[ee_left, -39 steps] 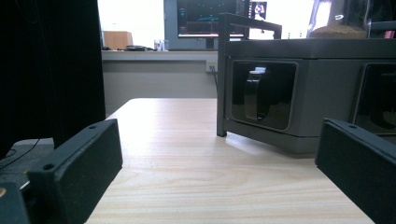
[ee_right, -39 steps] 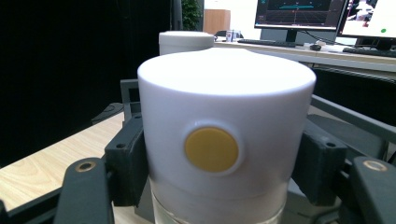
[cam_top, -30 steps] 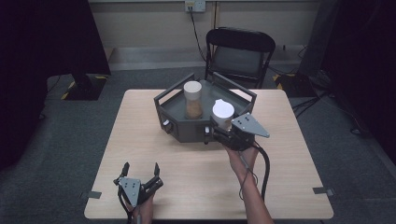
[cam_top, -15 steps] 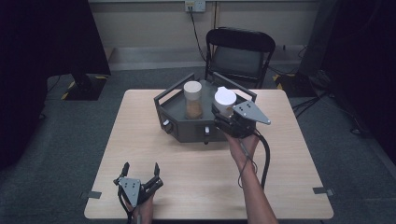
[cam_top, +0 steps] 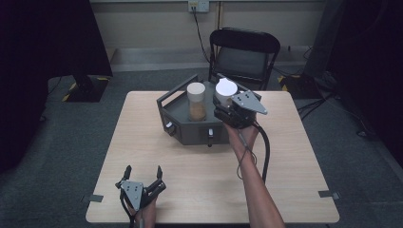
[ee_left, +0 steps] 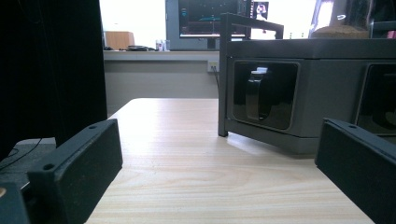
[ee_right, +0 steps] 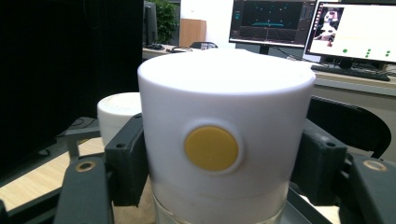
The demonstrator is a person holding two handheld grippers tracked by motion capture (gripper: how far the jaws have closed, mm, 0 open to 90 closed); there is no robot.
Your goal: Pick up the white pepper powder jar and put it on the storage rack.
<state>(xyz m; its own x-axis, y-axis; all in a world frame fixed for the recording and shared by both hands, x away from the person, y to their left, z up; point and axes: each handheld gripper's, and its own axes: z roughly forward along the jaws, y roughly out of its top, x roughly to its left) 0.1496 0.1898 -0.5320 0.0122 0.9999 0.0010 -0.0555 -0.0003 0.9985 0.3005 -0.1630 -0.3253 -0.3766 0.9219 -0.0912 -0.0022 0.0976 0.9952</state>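
Note:
A jar with a white lid bearing a yellow dot is held over the right side of a grey six-sided box, my right gripper shut on it below the lid. In the right gripper view the two black jaws press on the jar from both sides. A second jar, white-lidded with brown contents, stands upright in the box to its left; its lid shows behind. My left gripper lies open near the table's front left, its jaws wide apart and facing the box.
The wooden table carries only the grey box, which has bar handles and small knobs on its front. A black folding chair stands behind the far edge. Dark curtains hang at both sides.
My right gripper has carried the white-lidded jar upward and farther from the person, from the box's front right corner to beside the other jar. The left gripper has stayed still.

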